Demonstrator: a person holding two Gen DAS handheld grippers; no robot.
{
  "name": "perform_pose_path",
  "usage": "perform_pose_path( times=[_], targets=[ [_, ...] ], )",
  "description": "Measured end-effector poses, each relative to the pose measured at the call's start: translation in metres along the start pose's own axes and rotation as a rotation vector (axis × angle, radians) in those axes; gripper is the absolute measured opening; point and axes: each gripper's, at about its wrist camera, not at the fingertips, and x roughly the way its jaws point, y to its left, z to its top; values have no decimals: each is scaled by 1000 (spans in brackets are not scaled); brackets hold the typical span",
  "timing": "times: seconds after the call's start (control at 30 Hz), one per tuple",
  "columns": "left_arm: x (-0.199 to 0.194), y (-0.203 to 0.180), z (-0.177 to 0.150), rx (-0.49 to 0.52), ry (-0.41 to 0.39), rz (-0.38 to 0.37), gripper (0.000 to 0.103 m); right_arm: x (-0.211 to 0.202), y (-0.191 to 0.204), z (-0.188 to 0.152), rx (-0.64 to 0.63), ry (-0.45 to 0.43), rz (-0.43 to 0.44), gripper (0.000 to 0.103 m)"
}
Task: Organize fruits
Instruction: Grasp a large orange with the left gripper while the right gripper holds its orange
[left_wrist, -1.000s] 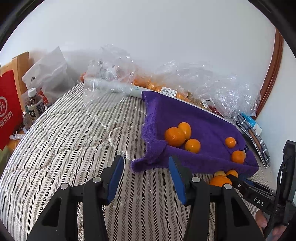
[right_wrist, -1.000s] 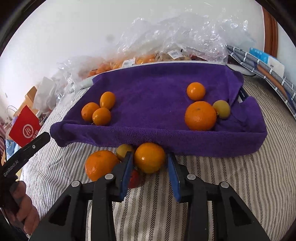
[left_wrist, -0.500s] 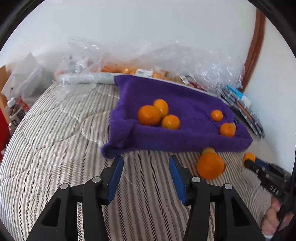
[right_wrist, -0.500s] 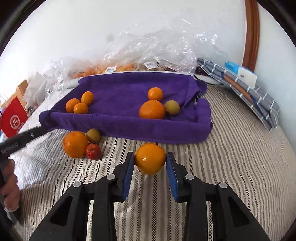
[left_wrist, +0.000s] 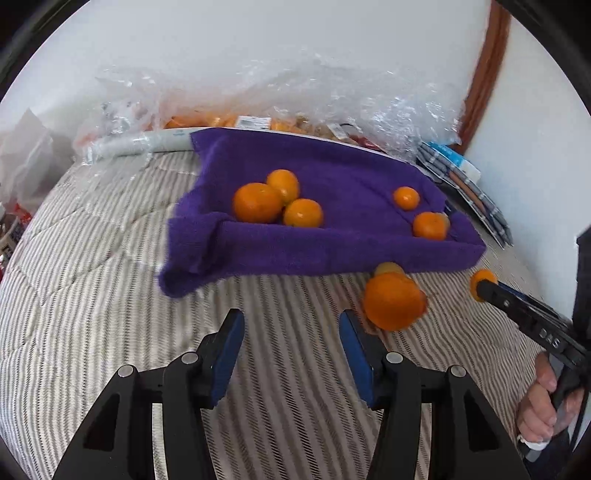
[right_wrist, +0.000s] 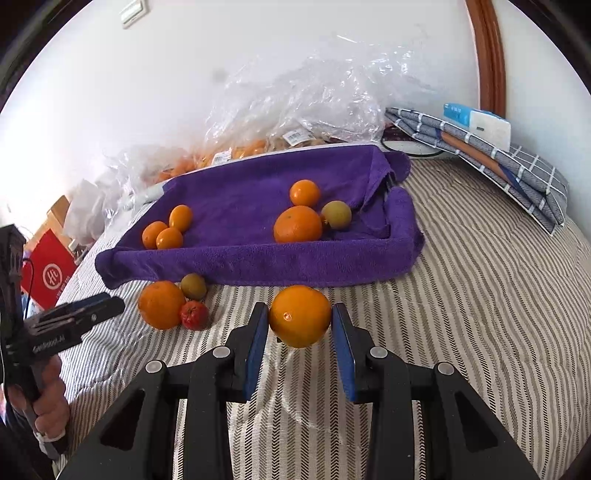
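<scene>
While the right gripper (right_wrist: 299, 325) clamps 1 orange (right_wrist: 300, 315) just short of the towel-lined tray's (right_wrist: 258, 264) near edge, the left gripper (left_wrist: 291, 332), jaws parted and empty, has just widened beside loose fruit (left_wrist: 393, 306).

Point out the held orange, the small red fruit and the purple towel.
held orange (right_wrist: 300, 315), right wrist view, its front face.
red fruit (right_wrist: 194, 315), right wrist view, its middle.
purple towel (right_wrist: 258, 264), right wrist view, front rolled edge.

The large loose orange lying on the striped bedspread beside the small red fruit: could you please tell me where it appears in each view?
Left wrist view: the large loose orange lies right of centre, just below the purple towel-lined tray's front wall.
Right wrist view: the same orange lies lower left, touching the small red fruit.
Shared landmark: the purple tray.
</scene>
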Motion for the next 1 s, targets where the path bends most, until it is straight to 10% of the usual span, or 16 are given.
perform_pose_path(
  times=[0.5, 0.6, 0.73, 1.0],
  targets=[
    [18, -53, 16, 90, -3, -116, 71, 0, -8, 0, -37, 31, -15, 35],
    [20, -50, 16, 67, 3, -135, 69, 1, 1, -1, -83, 33, 1, 35],
    [20, -50, 12, 69, -7, -148, 38, -1, -5, -1, -53, 24, 41, 35],
    [6, -42, 13, 29, -90, -109, 33, -4, -9, -1, -28, 6, 34, 35]
  ],
)
